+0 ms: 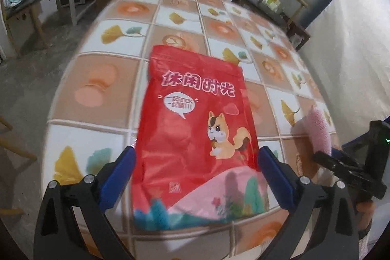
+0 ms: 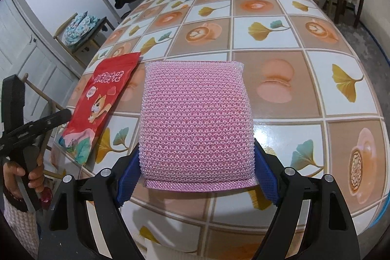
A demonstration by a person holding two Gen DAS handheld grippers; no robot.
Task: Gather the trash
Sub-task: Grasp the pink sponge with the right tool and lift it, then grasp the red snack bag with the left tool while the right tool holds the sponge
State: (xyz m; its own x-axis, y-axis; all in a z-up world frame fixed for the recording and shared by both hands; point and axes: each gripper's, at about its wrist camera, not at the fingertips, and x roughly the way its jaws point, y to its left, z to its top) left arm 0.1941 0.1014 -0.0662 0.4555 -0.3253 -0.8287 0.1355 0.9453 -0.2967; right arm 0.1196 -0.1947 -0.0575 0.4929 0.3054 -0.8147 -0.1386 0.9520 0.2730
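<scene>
Red snack bag reading "休闲时光" is lying between my wide-open left tool; my right tool is clamping a pink scourer.

Snack bag lies flat on table, left of scouring pad; pad sits between right gripper fingers, near edge.
</scene>
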